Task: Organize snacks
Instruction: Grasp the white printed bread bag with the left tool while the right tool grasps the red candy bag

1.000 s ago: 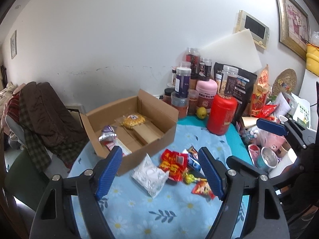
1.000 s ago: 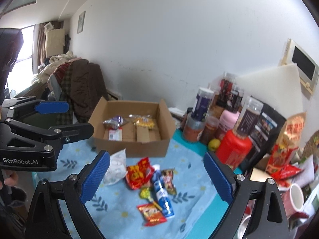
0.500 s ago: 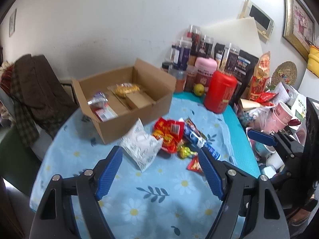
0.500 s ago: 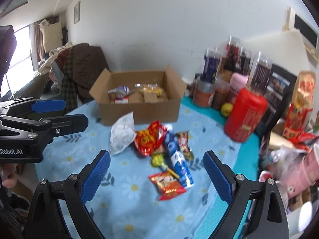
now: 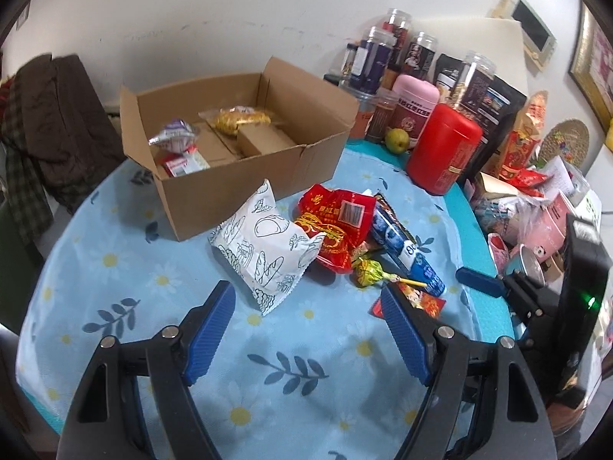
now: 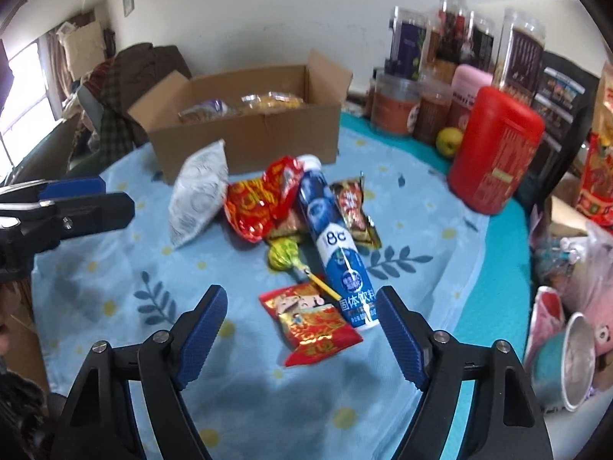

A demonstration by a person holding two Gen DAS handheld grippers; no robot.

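- The right gripper (image 6: 300, 318) is being held open and empty, its jaws having just been closing a little, above the red packet (image 6: 312, 324) at lower centre.
- The left gripper (image 5: 306, 318) is being kept open, empty, below the white bag (image 5: 266, 247).
- Snacks are being approached; the cardboard box (image 5: 245, 188), upper left, is probably being filled next.

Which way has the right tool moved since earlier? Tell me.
Yes: the right tool has come down toward the snacks; the cardboard box now sits higher in its view.
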